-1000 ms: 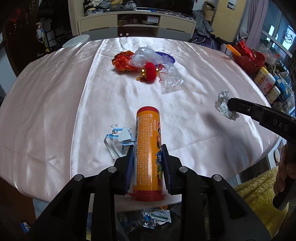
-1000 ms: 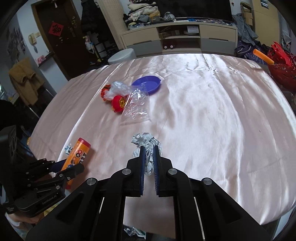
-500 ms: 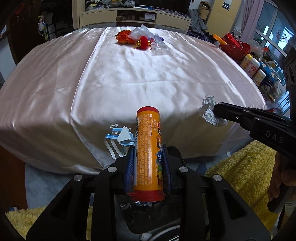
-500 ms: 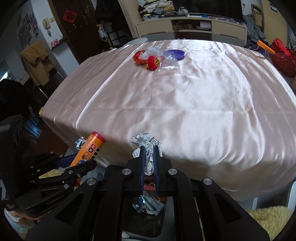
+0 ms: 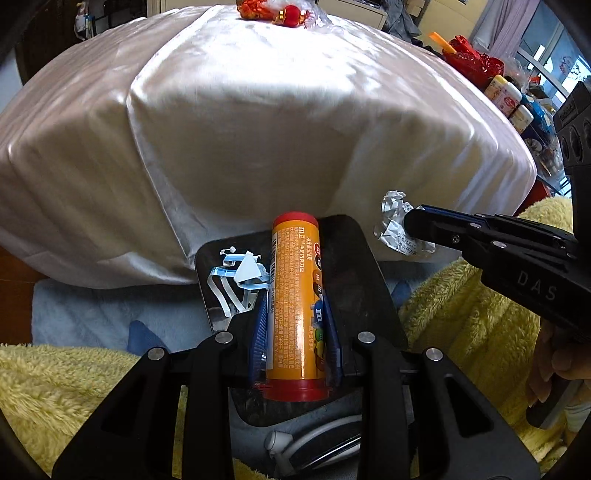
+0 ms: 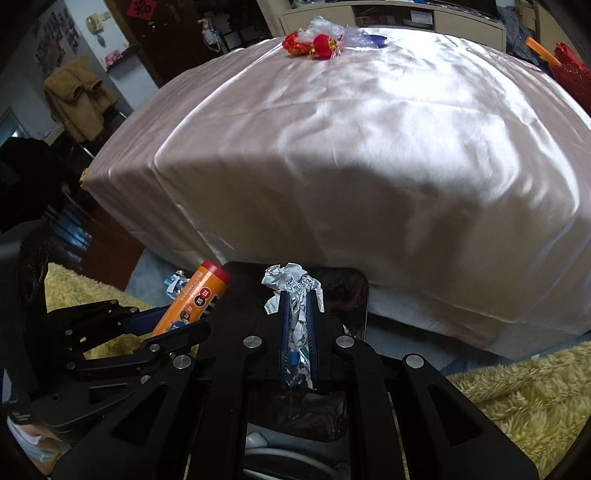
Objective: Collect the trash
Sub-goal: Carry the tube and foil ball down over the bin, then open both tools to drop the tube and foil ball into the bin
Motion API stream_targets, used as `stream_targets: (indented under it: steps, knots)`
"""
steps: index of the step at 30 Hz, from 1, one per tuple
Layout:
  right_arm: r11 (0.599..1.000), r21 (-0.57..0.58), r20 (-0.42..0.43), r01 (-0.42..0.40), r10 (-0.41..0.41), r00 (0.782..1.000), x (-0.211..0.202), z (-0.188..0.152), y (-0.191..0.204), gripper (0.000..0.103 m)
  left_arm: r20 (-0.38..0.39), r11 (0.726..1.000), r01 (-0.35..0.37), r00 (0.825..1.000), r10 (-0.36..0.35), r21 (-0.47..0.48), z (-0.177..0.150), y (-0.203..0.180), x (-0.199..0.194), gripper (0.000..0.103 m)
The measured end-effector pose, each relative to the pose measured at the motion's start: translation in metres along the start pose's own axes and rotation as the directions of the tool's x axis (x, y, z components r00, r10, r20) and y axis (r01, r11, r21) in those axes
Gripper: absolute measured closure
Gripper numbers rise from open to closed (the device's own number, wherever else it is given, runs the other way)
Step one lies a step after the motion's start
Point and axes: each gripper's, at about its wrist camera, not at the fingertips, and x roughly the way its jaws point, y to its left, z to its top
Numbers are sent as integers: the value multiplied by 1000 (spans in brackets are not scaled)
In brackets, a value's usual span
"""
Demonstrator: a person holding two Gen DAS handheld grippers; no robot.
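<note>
Both loads have come off the satin-covered table [image 5: 258, 110] and now hang over the black-lined bin [image 5: 354, 258]. Left gripper [image 5: 295, 325] clamps the orange candy tube [image 5: 295, 302]; right gripper [image 6: 298, 317] pinches crumpled foil [image 6: 291, 280]. Release should come next, I'd say.

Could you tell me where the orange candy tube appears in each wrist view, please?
Left wrist: the orange candy tube stands centre-bottom, clamped in the left hand-held gripper.
Right wrist: lower left, the tube pokes up from that gripper.
Shared landmark: the red ornament on the far tabletop.
</note>
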Motion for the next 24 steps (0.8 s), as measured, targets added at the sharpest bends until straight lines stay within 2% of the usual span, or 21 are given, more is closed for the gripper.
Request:
stream_targets:
  steps: [5, 14, 20, 23, 24]
  knots:
    - [1000, 7, -27, -5, 5, 1000, 13, -9, -4, 93, -24, 1000, -17, 1000, 17, 27, -6, -2, 10, 76]
    - [1000, 23, -43, -16, 17, 999, 21, -7, -5, 90, -55, 999, -27, 998, 28, 22, -6, -2, 19, 76]
    - [999, 37, -52, -23, 25, 998, 24, -7, -7, 89, -62, 999, -37, 997, 39, 32, -7, -5, 21, 72]
    - [999, 50, -52, -12, 15, 999, 25, -7, -11, 80, -59, 999, -36, 998, 37, 19, -7, -1, 20, 65]
    - [998, 55, -52, -11, 14, 999, 24, -7, -12, 72, -58, 999, -36, 998, 37, 16, -7, -1, 20, 64]
